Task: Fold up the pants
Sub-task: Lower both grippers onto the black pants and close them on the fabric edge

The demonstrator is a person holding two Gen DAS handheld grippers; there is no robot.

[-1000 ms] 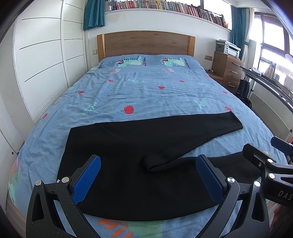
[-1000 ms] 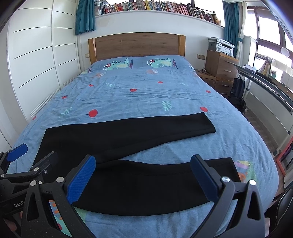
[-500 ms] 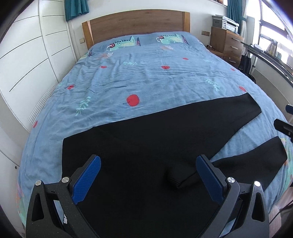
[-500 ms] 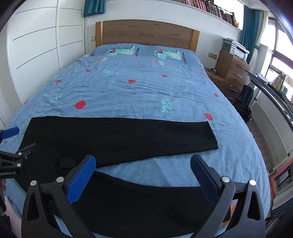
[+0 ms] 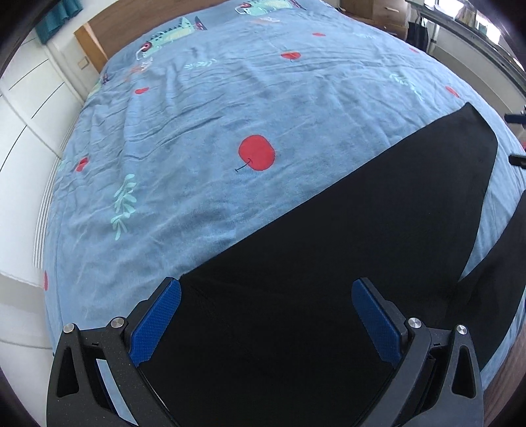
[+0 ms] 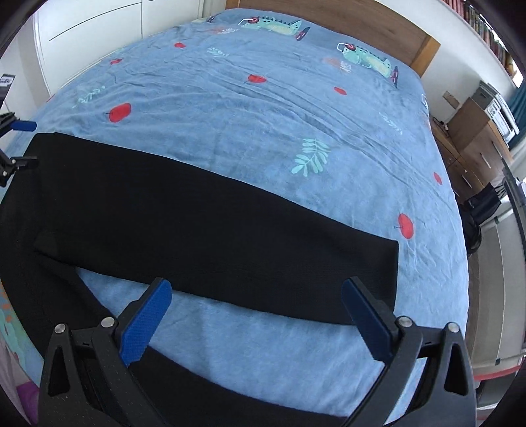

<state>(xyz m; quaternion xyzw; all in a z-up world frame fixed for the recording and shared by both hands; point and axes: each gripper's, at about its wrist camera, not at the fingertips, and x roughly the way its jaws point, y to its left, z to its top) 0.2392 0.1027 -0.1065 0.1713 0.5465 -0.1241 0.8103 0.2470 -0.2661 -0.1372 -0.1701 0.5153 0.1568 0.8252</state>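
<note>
Black pants (image 5: 345, 256) lie flat across the foot of a blue bed, waist to the left, two legs spread apart to the right. My left gripper (image 5: 269, 315) is open and empty, low over the waist end. My right gripper (image 6: 256, 315) is open and empty, between the two legs; the far leg (image 6: 213, 236) stretches across above it and the near leg (image 6: 230, 397) lies under its fingers. The left gripper's tips show at the right wrist view's left edge (image 6: 16, 144).
The blue bedspread (image 5: 263, 108) with red apples covers the bed up to a wooden headboard (image 6: 361, 29). White wardrobe doors (image 5: 26, 98) stand left of the bed. A wooden dresser (image 6: 473, 138) and a dark bag (image 6: 476, 210) are on the right.
Both grippers have dropped lower and moved in over the pants, tilting down toward the bed. Their jaws stay open. The pants have not moved.
</note>
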